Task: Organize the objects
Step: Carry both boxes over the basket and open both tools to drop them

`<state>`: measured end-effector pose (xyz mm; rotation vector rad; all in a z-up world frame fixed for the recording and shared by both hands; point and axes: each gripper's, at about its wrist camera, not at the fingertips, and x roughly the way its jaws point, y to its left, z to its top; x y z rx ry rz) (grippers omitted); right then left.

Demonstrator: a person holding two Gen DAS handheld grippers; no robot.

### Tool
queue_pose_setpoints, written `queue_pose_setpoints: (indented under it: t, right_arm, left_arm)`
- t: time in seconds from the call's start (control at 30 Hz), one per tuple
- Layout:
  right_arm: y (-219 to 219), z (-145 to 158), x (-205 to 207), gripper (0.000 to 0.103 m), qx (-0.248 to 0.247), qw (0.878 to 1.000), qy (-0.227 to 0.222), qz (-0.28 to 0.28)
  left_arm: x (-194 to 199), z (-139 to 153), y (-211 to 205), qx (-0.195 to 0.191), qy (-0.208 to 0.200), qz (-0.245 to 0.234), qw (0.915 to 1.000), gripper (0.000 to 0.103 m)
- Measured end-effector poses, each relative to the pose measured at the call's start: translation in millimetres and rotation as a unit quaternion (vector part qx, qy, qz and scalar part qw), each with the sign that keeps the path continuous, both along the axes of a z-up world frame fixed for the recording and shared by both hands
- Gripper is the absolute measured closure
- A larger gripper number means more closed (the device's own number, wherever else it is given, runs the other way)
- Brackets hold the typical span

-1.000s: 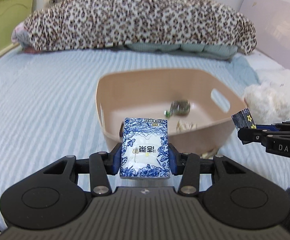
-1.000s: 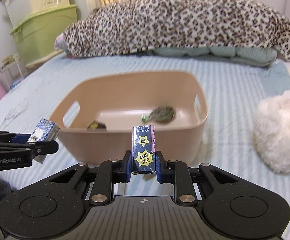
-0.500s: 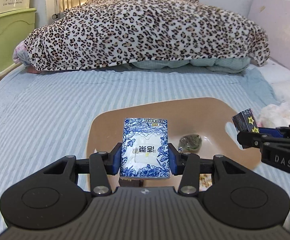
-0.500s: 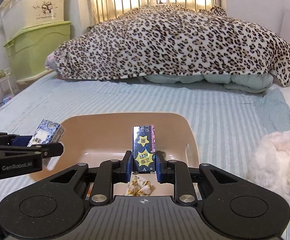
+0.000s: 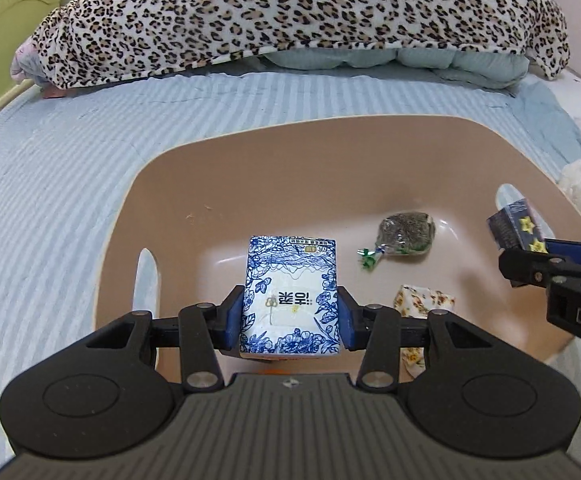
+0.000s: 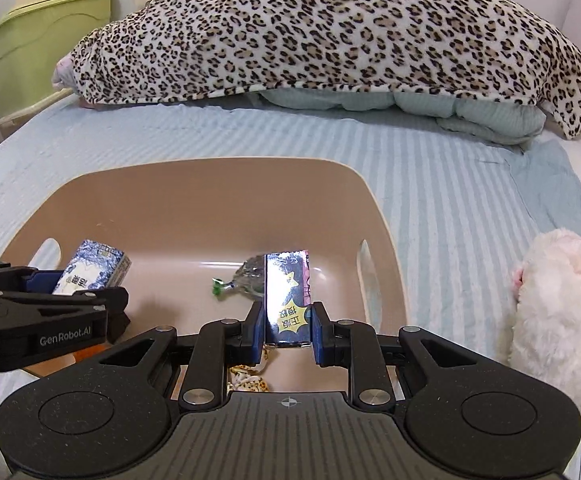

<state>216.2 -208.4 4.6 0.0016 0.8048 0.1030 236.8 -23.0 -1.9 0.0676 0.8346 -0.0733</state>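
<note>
A tan plastic basket (image 5: 218, 160) (image 6: 386, 240) sits on the striped blue bed. My left gripper (image 5: 290, 316) is shut on a blue-and-white floral tissue pack (image 5: 290, 300), held above the basket's near left part; the pack also shows in the right wrist view (image 6: 90, 272). My right gripper (image 6: 287, 326) is shut on a dark packet with yellow stars (image 6: 287, 296), held above the basket's near side; it also shows in the left wrist view (image 5: 516, 230). In the basket lie a grey-green wrapped bundle (image 5: 406, 234) and a floral yellow-white packet (image 5: 426, 300).
A leopard-print blanket (image 5: 290, 12) lies across the far end of the bed over pale green bedding. A white fluffy toy (image 6: 562, 308) lies right of the basket. Green storage boxes (image 6: 38, 28) stand at the far left beside the bed.
Both grippers have moved forward and over the basket with their packs, and now look down into it. Both stay shut on what they hold.
</note>
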Motion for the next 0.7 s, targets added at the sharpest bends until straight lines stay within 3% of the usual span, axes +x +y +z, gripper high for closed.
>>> queue_pose_setpoints:
  t: [0.07,0.17,0.3,0.5,0.7]
  right_arm:
    - [-2.7,7.1,-5.2,0.064,0.01,1.0,-0.005,-0.001]
    - [-5.4,20.1,-18.5,0.05,0.0,1.0,-0.022,-0.001]
    - [-13.3,35.1,-40.9,0.037,-0.002,1.0,-0.031,-0.004]
    - [-22.9,39.2,-77.8,0.025,0.006,1.0,-0.026,-0.006]
    - [-24.1,18.4,-97.5,0.025,0.001,1.0,0.005,-0.001]
  left_arm:
    - [-7.6,6.8,-0.8,0.002,-0.009,-0.001,1.0,0.053]
    - [-23.2,22.6,-4.3,0.02,-0.035,-0.002,0.9992,0.03]
    - [-48.2,37.8,-4.0,0.019,-0.053,-0.006,0.9984,0.029]
    - [-76.8,42.9,-2.0,-0.001,-0.036,-0.006,0.9993,0.027]
    - [-97.5,37.2,-8.9,0.006,-0.03,-0.016,0.9994,0.018]
